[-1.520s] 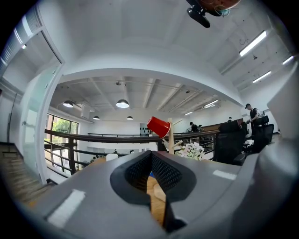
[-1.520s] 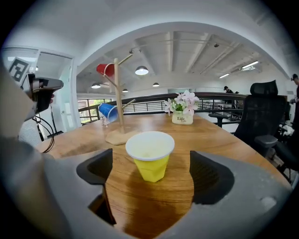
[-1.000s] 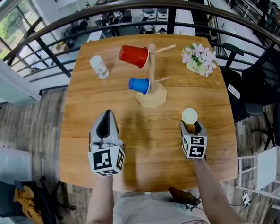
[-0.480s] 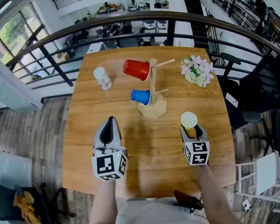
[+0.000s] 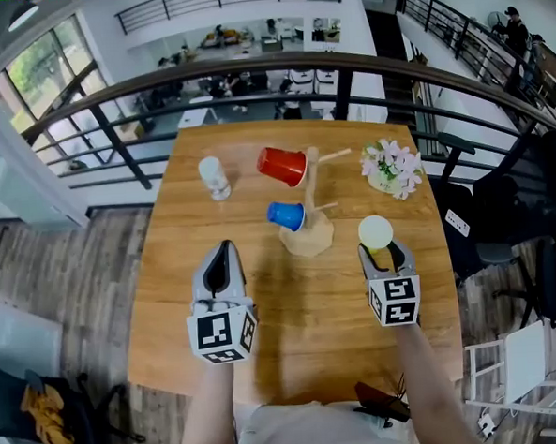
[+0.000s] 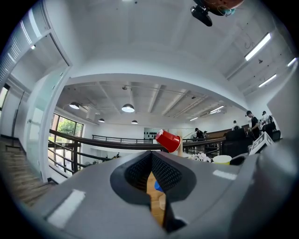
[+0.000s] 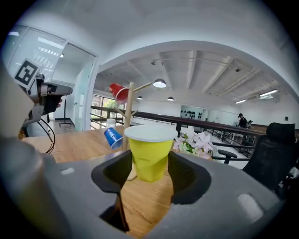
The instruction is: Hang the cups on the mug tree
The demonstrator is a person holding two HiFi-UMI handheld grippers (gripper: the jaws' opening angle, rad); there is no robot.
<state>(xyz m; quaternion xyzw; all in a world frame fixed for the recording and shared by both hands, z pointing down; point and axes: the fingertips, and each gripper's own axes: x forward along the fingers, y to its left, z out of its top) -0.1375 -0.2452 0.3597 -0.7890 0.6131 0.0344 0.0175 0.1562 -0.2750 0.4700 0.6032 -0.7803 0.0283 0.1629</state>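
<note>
A wooden mug tree (image 5: 309,214) stands mid-table with a red cup (image 5: 283,165) on an upper left peg and a blue cup (image 5: 286,216) on a lower left peg. Two right-hand pegs (image 5: 334,154) are bare. My right gripper (image 5: 376,249) is shut on a yellow cup (image 5: 375,231), upside down with its sides dented (image 7: 148,156), raised to the right of the tree (image 7: 127,116). My left gripper (image 5: 221,264) is shut and holds nothing, left of the tree's base. The red cup (image 6: 168,140) shows above its jaws. A white cup (image 5: 213,178) stands at the far left of the table.
A pot of pink and white flowers (image 5: 391,168) sits at the table's far right corner. A dark railing (image 5: 250,73) curves behind the table's far edge. The wooden table (image 5: 201,343) ends close to the person's body.
My right gripper has carried the yellow cup up and forward, nearer the tree's right side. The left gripper has shifted slightly forward, still shut.
</note>
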